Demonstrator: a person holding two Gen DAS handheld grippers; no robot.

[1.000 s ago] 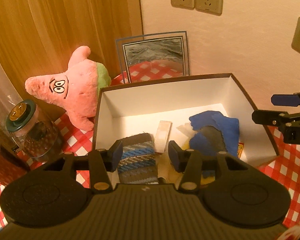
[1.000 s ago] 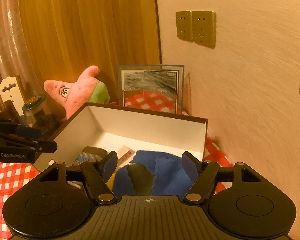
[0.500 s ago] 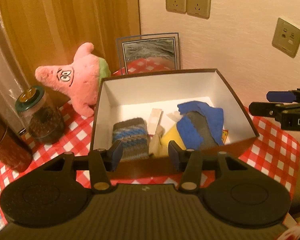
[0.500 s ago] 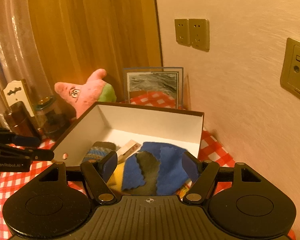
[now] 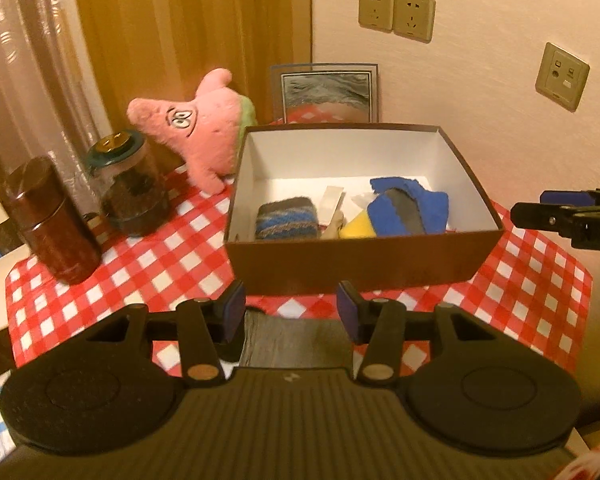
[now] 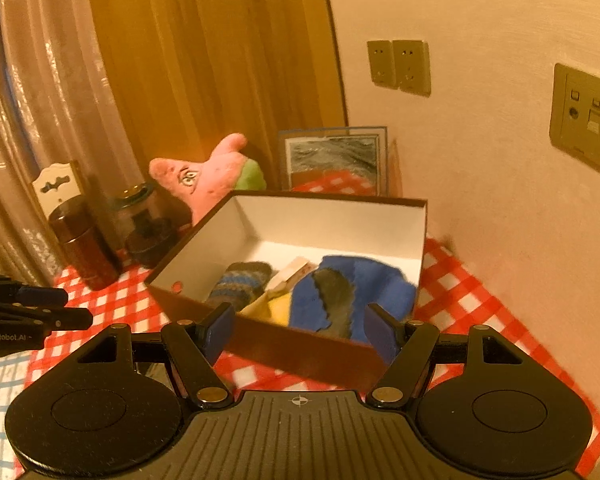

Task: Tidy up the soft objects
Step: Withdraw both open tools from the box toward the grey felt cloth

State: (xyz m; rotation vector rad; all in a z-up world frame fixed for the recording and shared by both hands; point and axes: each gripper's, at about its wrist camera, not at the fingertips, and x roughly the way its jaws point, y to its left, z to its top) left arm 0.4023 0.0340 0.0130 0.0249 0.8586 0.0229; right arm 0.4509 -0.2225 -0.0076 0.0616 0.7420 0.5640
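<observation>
Both grippers, left gripper point(image 5: 291, 306) and right gripper point(image 6: 298, 330), have backed away from the box point(image 5: 364, 266), jaws apart, empty. Pink plush point(image 5: 204, 132) sits behind the box; best approach wide, over the jar point(image 5: 134, 190).

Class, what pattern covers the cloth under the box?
Red and white checks on the tablecloth, clearest in the left wrist view.

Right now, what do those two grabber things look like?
Both are black plastic. The left gripper and right gripper each have two thin fingers with blue pads, brass-coloured screws, two round discs and a ribbed body. White letters mark their sides. No hands or sleeves show.
</observation>
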